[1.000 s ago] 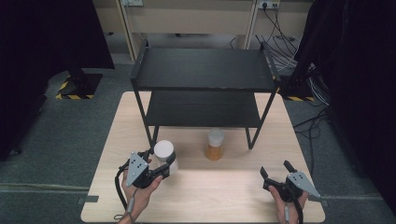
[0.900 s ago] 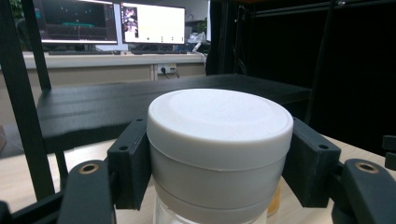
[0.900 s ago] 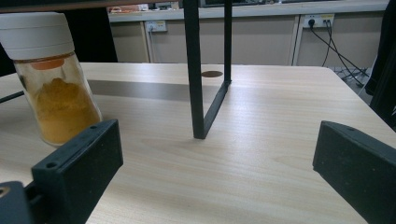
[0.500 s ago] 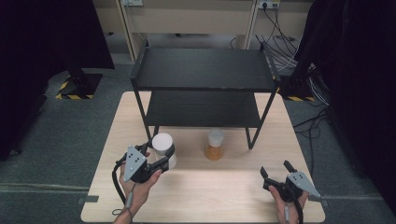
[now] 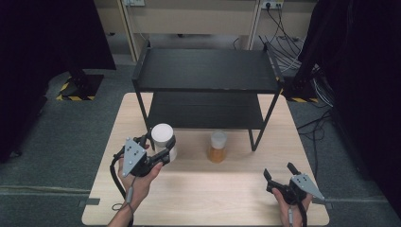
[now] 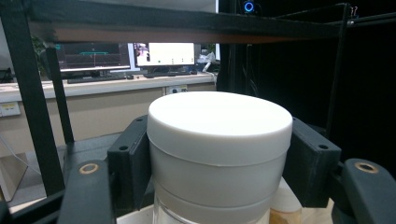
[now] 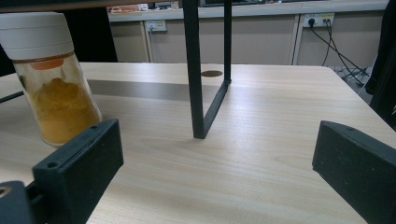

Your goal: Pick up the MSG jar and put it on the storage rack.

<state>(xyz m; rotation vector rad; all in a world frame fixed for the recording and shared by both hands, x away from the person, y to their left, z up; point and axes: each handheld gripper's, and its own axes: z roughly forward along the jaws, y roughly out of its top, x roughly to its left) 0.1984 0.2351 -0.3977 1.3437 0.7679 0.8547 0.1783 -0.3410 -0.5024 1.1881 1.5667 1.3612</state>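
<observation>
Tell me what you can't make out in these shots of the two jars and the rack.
- White-lidded jar: contents and base, cut off by the left gripper view's bottom edge and flanked by the left gripper.
- Rack: back of the lower shelf, hidden under the top shelf in the high view.
- Orange jar: its label, none visible.

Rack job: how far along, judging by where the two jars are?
Done: nothing shelved; both tiers of the black rack look bare. In hand: the left gripper is shut on the white-lidded jar, its fingers against the lid, in front of the rack. Left: probably both jars if shelving is the goal. The orange-filled jar stands on the table; the right gripper is open and empty.
</observation>
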